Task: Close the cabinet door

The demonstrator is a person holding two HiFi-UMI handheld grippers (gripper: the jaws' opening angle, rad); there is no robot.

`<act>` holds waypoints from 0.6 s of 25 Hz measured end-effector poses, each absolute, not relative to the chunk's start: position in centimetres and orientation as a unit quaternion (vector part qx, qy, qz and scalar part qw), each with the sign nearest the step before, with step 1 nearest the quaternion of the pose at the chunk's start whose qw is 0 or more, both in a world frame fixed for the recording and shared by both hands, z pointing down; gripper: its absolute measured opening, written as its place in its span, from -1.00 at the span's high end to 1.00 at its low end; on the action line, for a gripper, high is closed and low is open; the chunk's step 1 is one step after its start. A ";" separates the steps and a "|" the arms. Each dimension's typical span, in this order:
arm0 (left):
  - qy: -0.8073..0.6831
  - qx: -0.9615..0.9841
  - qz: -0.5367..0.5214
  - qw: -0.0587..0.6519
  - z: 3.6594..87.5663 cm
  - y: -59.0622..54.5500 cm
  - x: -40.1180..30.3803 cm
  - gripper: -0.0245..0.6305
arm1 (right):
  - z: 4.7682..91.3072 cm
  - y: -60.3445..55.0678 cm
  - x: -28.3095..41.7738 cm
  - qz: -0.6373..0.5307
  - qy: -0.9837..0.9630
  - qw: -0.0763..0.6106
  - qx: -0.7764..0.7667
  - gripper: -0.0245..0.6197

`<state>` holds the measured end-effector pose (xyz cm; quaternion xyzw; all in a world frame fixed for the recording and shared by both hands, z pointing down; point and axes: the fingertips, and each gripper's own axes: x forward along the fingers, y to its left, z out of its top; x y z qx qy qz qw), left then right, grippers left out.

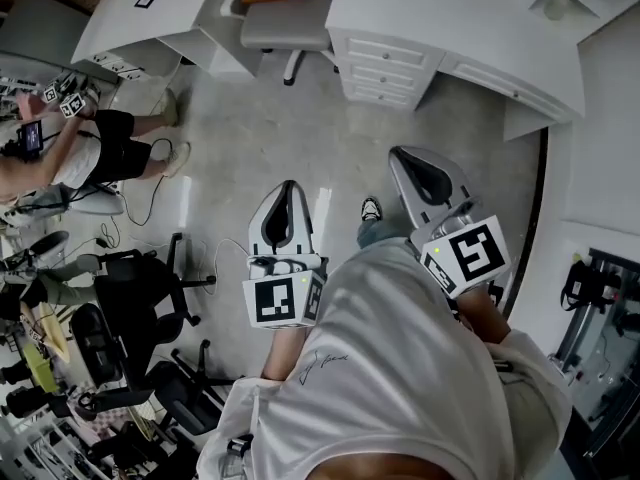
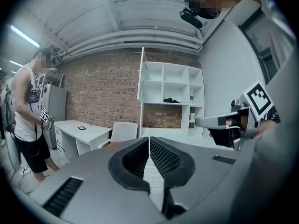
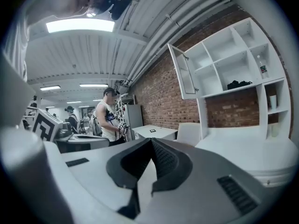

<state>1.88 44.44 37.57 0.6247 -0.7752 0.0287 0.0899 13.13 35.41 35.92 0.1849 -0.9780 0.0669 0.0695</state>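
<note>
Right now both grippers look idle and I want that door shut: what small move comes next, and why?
Probably step toward the shelf unit and raise the right gripper, now shut and empty: the cabinet door hangs open high up, well out of reach.

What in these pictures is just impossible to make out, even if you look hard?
Cabinet door: edge-on in the left gripper view, so its faces are hidden there.
Dark thing on a shelf: too small in the right gripper view to name.
Most of the person's legs: the white shirt hides them in the head view.
</note>
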 end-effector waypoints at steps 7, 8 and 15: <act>-0.773 0.628 0.022 0.088 38.0 39.1 0.8 0.87 | 35.8 30.6 12.0 0.051 -0.979 0.055 0.190 0.85; -0.772 0.629 0.017 0.087 38.0 38.5 0.8 0.87 | 35.7 30.2 12.1 0.052 -0.978 0.053 0.194 0.85; -0.757 0.649 0.003 0.078 37.3 35.1 1.4 0.87 | 36.0 28.7 12.4 0.049 -0.979 0.071 0.186 0.85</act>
